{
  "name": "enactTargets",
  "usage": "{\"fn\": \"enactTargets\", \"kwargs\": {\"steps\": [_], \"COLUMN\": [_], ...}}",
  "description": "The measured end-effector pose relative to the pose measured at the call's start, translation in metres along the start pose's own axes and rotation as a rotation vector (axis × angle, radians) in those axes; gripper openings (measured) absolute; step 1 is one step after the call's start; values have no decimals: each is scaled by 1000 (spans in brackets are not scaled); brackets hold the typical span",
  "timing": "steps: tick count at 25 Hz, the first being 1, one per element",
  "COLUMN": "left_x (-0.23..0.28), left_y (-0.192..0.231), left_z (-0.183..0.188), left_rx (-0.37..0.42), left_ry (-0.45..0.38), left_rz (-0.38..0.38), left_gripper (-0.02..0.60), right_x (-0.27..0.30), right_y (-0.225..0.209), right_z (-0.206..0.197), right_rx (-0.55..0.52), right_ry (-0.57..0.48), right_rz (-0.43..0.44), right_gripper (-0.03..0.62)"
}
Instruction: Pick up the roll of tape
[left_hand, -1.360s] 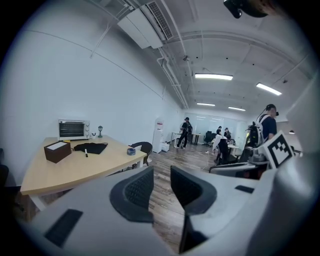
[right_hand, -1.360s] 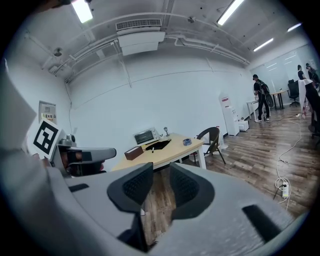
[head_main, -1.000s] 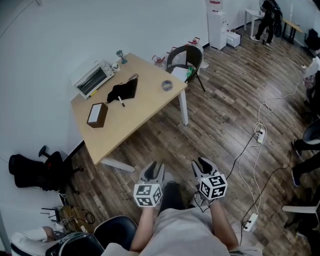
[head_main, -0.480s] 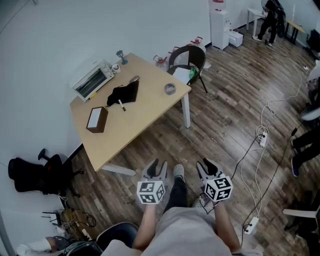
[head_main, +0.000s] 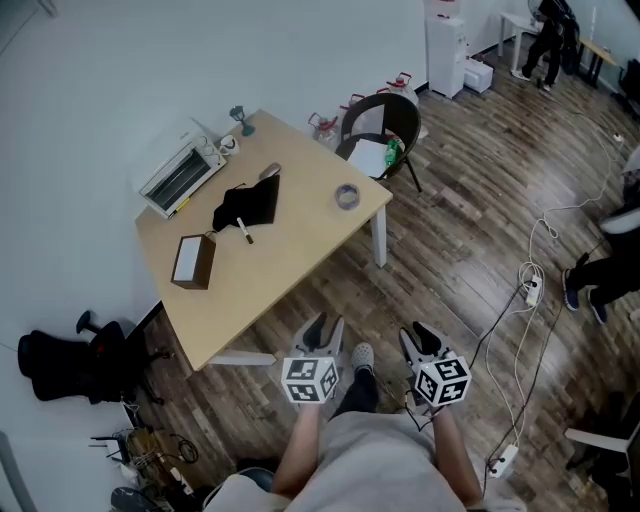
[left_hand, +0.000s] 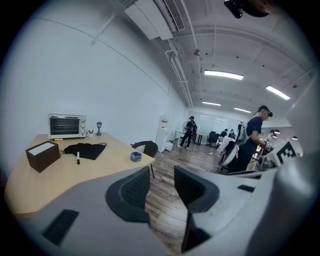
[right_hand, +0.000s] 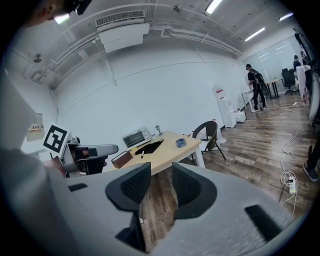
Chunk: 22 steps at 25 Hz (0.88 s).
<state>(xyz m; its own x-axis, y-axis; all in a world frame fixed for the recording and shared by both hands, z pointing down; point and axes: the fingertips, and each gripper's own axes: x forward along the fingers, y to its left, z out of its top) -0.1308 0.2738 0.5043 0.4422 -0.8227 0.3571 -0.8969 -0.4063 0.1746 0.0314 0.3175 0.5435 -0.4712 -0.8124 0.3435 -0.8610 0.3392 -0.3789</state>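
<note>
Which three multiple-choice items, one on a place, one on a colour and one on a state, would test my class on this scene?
1. Where is the roll of tape?
A) on the table, near the corner by the chair
B) on the chair's seat
C) under the table

2. What colour is the cloth on the table?
A) white
B) black
C) red

3. How do the jaws of the left gripper and the right gripper stand?
A) both shut on the tape
B) one shut, one apart
C) both apart and empty

Key:
1 A: the head view shows the roll on the tabletop at the chair-side corner.
2 B: the cloth is plainly black against the pale wood.
3 C: each gripper view shows a gap; both pairs have just been opening, with nothing between them.
</note>
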Motion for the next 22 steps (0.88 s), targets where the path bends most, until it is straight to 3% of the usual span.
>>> {"fn": "enactTargets", "kwargs": {"steps": [22], "left_x": [139], "left_y": [136], "left_z": [70], "left_rx": [-39], "left_ry": [7], "left_rz": [-71], "left_gripper": [146], "right_x": [182], "right_y": [-6], "right_z": [58], "right_rx": [-5], "right_ry": [66], "right_rz": [-46], "right_gripper": [137]}}
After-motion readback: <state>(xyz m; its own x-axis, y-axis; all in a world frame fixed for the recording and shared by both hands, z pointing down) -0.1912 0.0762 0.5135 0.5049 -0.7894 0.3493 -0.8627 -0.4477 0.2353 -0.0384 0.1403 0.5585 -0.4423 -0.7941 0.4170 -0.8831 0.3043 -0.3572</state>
